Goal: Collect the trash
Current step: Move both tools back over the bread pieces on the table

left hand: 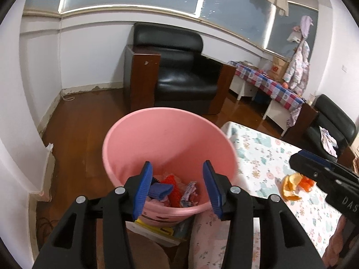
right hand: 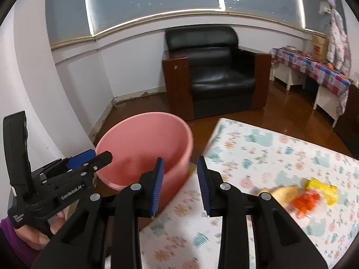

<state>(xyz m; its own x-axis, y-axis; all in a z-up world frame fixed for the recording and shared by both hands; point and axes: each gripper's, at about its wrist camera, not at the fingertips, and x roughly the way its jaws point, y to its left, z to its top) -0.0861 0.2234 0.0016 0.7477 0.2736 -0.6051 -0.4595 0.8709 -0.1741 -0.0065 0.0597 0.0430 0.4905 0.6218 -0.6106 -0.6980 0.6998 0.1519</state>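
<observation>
1. The left gripper hangs over the mouth of the pink bucket. Its jaws stand wide with nothing between the blue pads; the trash seen through the gap lies lower down, inside the bucket.
2. The right gripper is over the near left edge of the surface, just beside the bucket's rim. Its jaws are part open and empty.
3. The trash left on the surface lies to the right of both grippers: a curl of orange peel, a crumpled red-orange scrap touching it, and a yellow packet just beyond. None of it is touched by either pair of jaws.
4. In the right wrist view that pile is smeared by blur, so its outlines are hard to make out. In the left wrist view the right gripper's body covers part of the red-orange scrap, and the yellow packet cannot be seen.
5. The bucket stands off the surface's left edge on what looks like a stack of books, mostly hidden under it.
6. Inside the bucket lies crumpled trash: a blue ridged paper cup, a red piece, and pale patterned wrappers. The left pads cut off its edges.
7. A person's hand in a purple sleeve grips the left gripper's handle.
</observation>
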